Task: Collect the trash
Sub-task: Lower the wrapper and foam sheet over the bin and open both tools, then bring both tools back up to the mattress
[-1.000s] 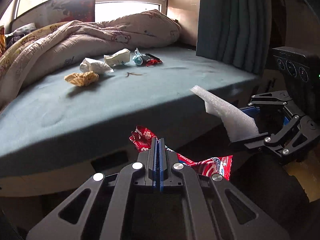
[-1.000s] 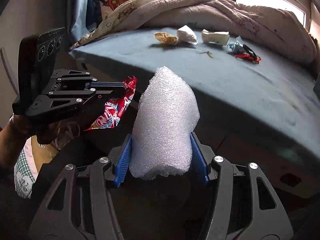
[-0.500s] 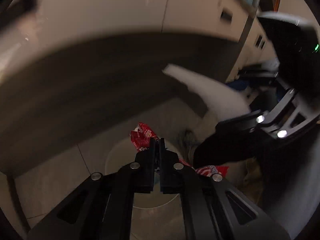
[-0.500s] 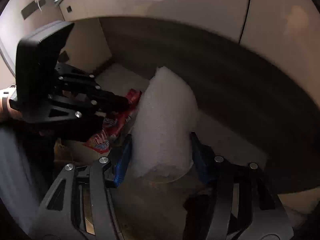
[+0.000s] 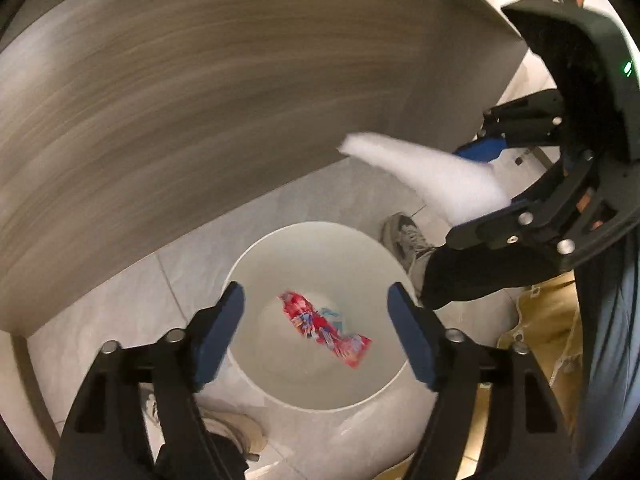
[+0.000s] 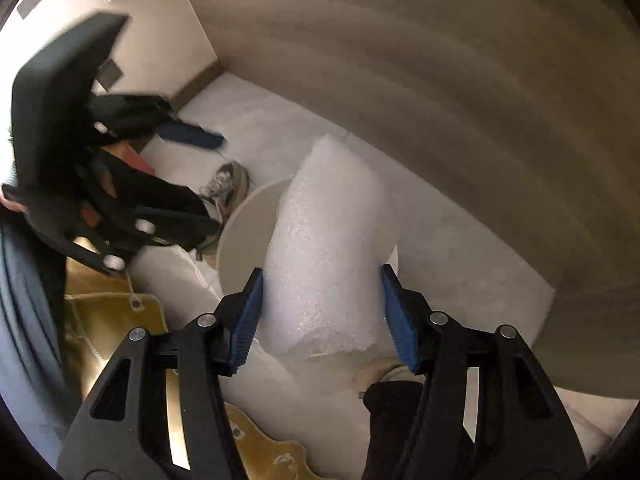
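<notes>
My left gripper (image 5: pixel 316 332) hangs right over the white bin (image 5: pixel 256 264), fingers spread wide apart with nothing between them. Down inside the bin lies the red snack wrapper (image 5: pixel 324 330), flat against the pale bottom, framed neatly between my two blue pads (image 5: pixel 408 338). It touches neither of them.

Over on the other side, my right gripper (image 6: pixel 322 312) has the white foam piece (image 6: pixel 328 248) standing upright between its fingers. The left pad (image 6: pixel 246 318) presses against the foam's side; on the right there seems to be a sliver of daylight between pad and foam (hard to call with the fisheye bend), so I cannot tell whether the grip is firm or slack. From the left wrist view the same foam piece (image 5: pixel 428 180) juts out sideways from the right gripper (image 5: pixel 496 184), up and to the right of the bin, not over its mouth.

From the right wrist view the bin's rim (image 6: pixel 248 224) shows just behind the foam, partly hidden by it. A grey sneaker (image 5: pixel 404 236) sits on the pale tiled floor (image 5: pixel 120 312) just beside the bin. A tan cloth (image 6: pixel 104 320) lies lower left of the right gripper. The wood-toned panel (image 5: pixel 200 80) above is streaked with motion blur.
</notes>
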